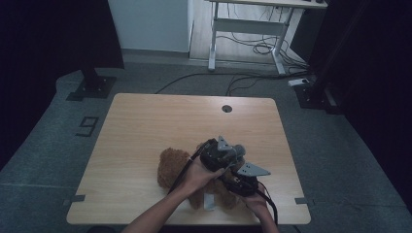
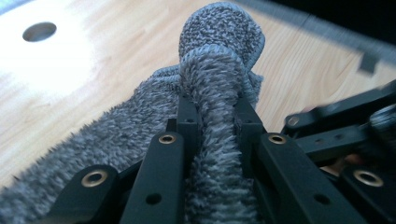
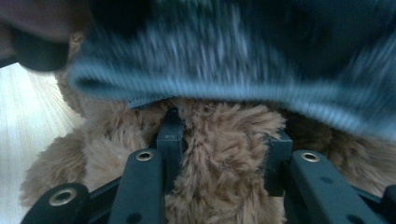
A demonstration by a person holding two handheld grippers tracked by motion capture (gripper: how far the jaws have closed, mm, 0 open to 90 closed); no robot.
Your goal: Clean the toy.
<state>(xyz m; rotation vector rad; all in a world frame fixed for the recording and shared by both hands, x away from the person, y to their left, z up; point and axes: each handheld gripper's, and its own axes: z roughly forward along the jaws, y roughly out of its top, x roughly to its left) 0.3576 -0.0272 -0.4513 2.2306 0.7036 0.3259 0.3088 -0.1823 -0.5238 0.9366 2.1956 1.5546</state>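
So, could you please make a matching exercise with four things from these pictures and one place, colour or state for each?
Things:
1. left gripper
2. right gripper
3. plush toy
4. table

Descriptions:
A. light wood, with a round hole near its far edge
B. shut on a grey fuzzy cloth
C. brown and furry
D. shut on brown fur

Pairs: 1-B, 2-D, 3-C, 4-A

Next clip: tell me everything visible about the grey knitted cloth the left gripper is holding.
The grey knitted cloth looks like soft terry fabric with a ribbed edge, bunched into a rounded knob at its far end. The left gripper is shut on a gathered fold of it, above the wooden table. In the right gripper view it drapes, blurred, across the brown plush toy, which the right gripper clamps.
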